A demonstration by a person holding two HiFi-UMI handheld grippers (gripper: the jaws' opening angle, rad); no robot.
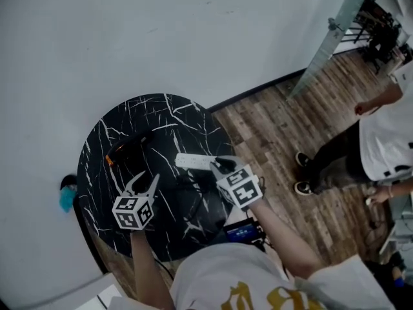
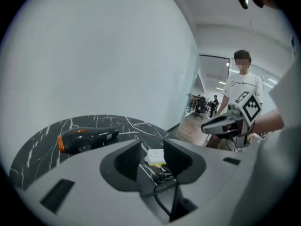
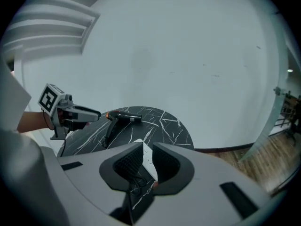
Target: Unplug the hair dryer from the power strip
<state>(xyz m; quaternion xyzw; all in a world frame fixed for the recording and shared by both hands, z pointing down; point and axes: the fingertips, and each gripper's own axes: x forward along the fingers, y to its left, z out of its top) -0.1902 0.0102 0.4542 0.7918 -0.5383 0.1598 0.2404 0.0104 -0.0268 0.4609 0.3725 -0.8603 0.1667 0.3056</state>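
A black hair dryer with an orange end lies at the back left of the round black marble table. Right of it lies the white power strip. The dryer's black cord curls on the table in front of the strip; I cannot tell whether its plug is in the strip. My left gripper hangs above the table, open and empty; in its own view, the strip shows beyond the wide jaws. My right gripper hovers at the strip's right end. Its jaws stand narrowly apart, and the strip shows through the gap.
A white wall curves behind the table. Wood floor lies to the right, where a person in a white shirt stands. A glass partition rises at the back right. A blue object sits by the table's left edge.
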